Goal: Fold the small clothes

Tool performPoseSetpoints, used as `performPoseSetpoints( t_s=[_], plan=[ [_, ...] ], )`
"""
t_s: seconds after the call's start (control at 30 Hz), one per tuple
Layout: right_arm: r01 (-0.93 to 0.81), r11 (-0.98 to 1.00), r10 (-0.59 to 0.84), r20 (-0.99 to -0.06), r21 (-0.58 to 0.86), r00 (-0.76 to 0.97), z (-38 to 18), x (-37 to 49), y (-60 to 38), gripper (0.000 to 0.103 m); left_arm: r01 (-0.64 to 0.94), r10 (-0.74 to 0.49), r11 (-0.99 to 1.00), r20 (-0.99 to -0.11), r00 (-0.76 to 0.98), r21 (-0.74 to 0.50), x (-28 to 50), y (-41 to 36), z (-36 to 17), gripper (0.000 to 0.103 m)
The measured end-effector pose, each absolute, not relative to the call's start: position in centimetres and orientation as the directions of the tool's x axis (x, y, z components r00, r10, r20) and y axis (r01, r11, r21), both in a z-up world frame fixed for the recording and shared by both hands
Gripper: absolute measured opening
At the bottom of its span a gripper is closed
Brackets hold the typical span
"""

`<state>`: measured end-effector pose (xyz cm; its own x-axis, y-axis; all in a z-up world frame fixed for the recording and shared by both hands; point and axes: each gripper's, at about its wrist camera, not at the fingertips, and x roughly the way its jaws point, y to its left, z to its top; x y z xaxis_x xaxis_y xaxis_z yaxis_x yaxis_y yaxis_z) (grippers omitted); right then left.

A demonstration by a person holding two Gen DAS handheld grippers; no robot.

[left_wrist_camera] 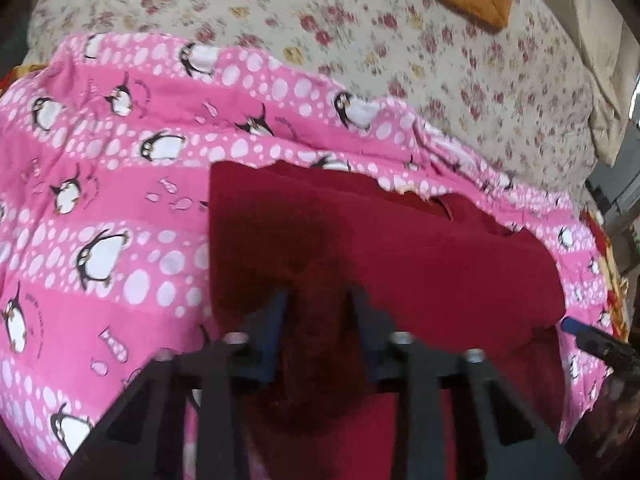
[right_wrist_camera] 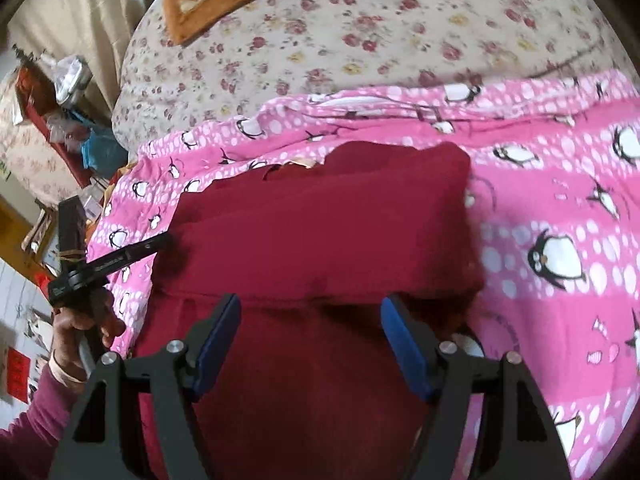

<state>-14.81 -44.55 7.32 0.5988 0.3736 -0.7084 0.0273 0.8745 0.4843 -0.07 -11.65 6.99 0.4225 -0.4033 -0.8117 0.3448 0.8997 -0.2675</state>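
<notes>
The dark red garment (right_wrist_camera: 320, 232) sits dead centre in both wrist views, spread on a pink penguin-print blanket (right_wrist_camera: 560, 200) that covers part of the bed with the floral sheet (right_wrist_camera: 360, 32). I'd guess the blanket is there to give a flat, clean folding surface.

In the left wrist view, the left hand-held gripper (left_wrist_camera: 316, 300) is low in the frame, nosed down into the red fabric. The fingers look pulled in close with a dark ridge of cloth bunched between them, so I read it as clamped on the near edge of the garment, probably to lift it for a fold.

The right hand-held gripper (right_wrist_camera: 310, 316) is a different story: blue pads (right_wrist_camera: 218, 344) spread wide, hovering over the lower middle of the garment, nothing in them. Looks like it's lining up for the matching grab.

At the left edge of the right view a hand (right_wrist_camera: 80, 328) holds the other gripper by its handle. Far end of the garment already looks doubled over, so I'd say the fold is partway done.
</notes>
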Motion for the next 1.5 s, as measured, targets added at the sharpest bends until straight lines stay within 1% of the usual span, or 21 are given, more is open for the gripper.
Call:
performPoseSetpoints(
  t_s=[0.03, 0.13, 0.27, 0.37, 0.47, 0.6, 0.63, 0.67, 0.7, 0.77, 0.83, 0.9, 0.93, 0.97, 1.0, 1.03, 1.17, 1.23, 1.33, 1.4, 1.5],
  plan=[
    [0.030, 0.875, 0.371, -0.707, 0.484, 0.602, 7.3, -14.9, -44.8, 0.076, 0.346, -0.398, 0.901, -0.816, 0.419, -0.262, 0.0, -11.8, 6.8, 0.000],
    [0.053, 0.882, 0.337, -0.706, 0.468, 0.623, 7.3, -14.7, -45.7, 0.076, 0.368, -0.414, 0.891, -0.808, 0.419, -0.266, -0.2, -12.4, 7.4, 0.000],
    [0.099, 0.869, 0.312, -0.692, 0.485, 0.651, 7.6, -14.7, -47.5, 0.076, 0.425, -0.488, 0.857, -0.725, 0.486, -0.292, -1.6, -12.4, 10.9, 0.000],
    [0.154, 0.887, 0.228, -0.704, 0.435, 0.672, 8.0, -14.1, -49.0, 0.076, 0.413, -0.522, 0.848, -0.665, 0.534, -0.334, -1.2, -11.7, 12.2, 0.000],
    [0.226, 0.910, 0.111, -0.731, 0.347, 0.673, 7.5, -12.2, -50.1, 0.086, 0.335, -0.465, 0.883, -0.716, 0.521, -0.329, 0.8, -11.5, 10.0, 0.000],
    [0.249, 0.895, 0.143, -0.767, 0.370, 0.625, 4.9, -8.5, -50.7, 0.086, 0.299, -0.443, 0.894, -0.759, 0.477, -0.334, 1.8, -11.9, 7.6, 0.000],
    [0.258, 0.884, 0.161, -0.771, 0.390, 0.616, 4.3, -7.9, -50.9, 0.082, 0.304, -0.449, 0.891, -0.762, 0.467, -0.338, 1.9, -12.0, 7.4, 0.000],
    [0.267, 0.861, 0.205, -0.775, 0.433, 0.597, 3.3, -7.1, -51.2, 0.056, 0.313, -0.461, 0.884, -0.758, 0.462, -0.348, 1.7, -12.2, 7.5, 0.000],
    [0.259, 0.856, 0.233, -0.780, 0.448, 0.581, 2.8, -6.7, -51.3, 0.020, 0.321, -0.475, 0.877, -0.750, 0.461, -0.358, 1.6, -12.2, 7.6, 0.000],
    [0.247, 0.890, 0.176, -0.789, 0.383, 0.588, 3.2, -6.8, -51.0, 0.017, 0.331, -0.475, 0.876, -0.743, 0.471, -0.350, 1.3, -12.3, 7.8, 0.001],
    [0.248, 0.926, 0.075, -0.784, 0.284, 0.616, 4.0, -7.4, -50.9, 0.017, 0.329, -0.451, 0.887, -0.758, 0.472, -0.323, 1.5, -12.6, 7.3, 0.008],
    [0.307, 0.918, 0.025, -0.810, 0.251, 0.586, 3.1, -7.2, -51.7, 0.017, 0.297, -0.412, 0.906, -0.790, 0.455, -0.301, 1.9, -12.7, 6.3, 0.008],
    [0.324, 0.908, 0.033, -0.815, 0.267, 0.578, 2.8, -7.2, -52.2, 0.021, 0.281, -0.408, 0.909, -0.799, 0.442, -0.308, 2.1, -12.6, 5.9, 0.008],
    [0.345, 0.893, 0.041, -0.817, 0.288, 0.576, 2.9, -7.4, -52.7, 0.034, 0.269, -0.407, 0.910, -0.801, 0.440, -0.315, 2.1, -12.4, 5.7, 0.008],
    [0.373, 0.879, 0.028, -0.814, 0.296, 0.580, 3.5, -8.1, -53.0, 0.040, 0.268, -0.406, 0.911, -0.799, 0.443, -0.313, 2.0, -12.3, 5.8, 0.008],
    [0.374, 0.878, 0.022, -0.806, 0.299, 0.592, 4.1, -8.6, -52.9, 0.040, 0.270, -0.400, 0.913, -0.799, 0.449, -0.305, 1.9, -12.3, 6.0, 0.009],
    [0.231, 0.933, 0.071, -0.771, 0.275, 0.633, 6.8, -10.5, -49.9, 0.040, 0.280, -0.353, 0.929, -0.802, 0.482, -0.241, 1.4, -12.7, 6.5, 0.010],
    [0.159, 0.961, 0.084, -0.789, 0.224, 0.609, 6.6, -10.9, -47.8, 0.039, 0.284, -0.333, 0.935, -0.806, 0.489, -0.213, 1.2, -13.0, 6.4, 0.010],
    [0.140, 0.987, -0.003, -0.850, 0.084, 0.527, 4.1, -11.3, -46.4, 0.039, 0.293, -0.311, 0.939, -0.807, 0.502, -0.179, 0.9, -13.2, 6.4, 0.010],
    [0.153, 0.982, 0.015, -0.860, 0.108, 0.510, 3.2, -11.7, -46.9, 0.039, 0.300, -0.299, 0.941, -0.807, 0.509, -0.159, 0.6, -13.4, 6.5, 0.010],
    [0.203, 0.963, 0.041, -0.843, 0.177, 0.537, 5.1, -12.4, -48.1, 0.040, 0.303, -0.285, 0.943, -0.806, 0.519, -0.138, 0.3, -13.4, 6.7, 0.010]
  ],
)
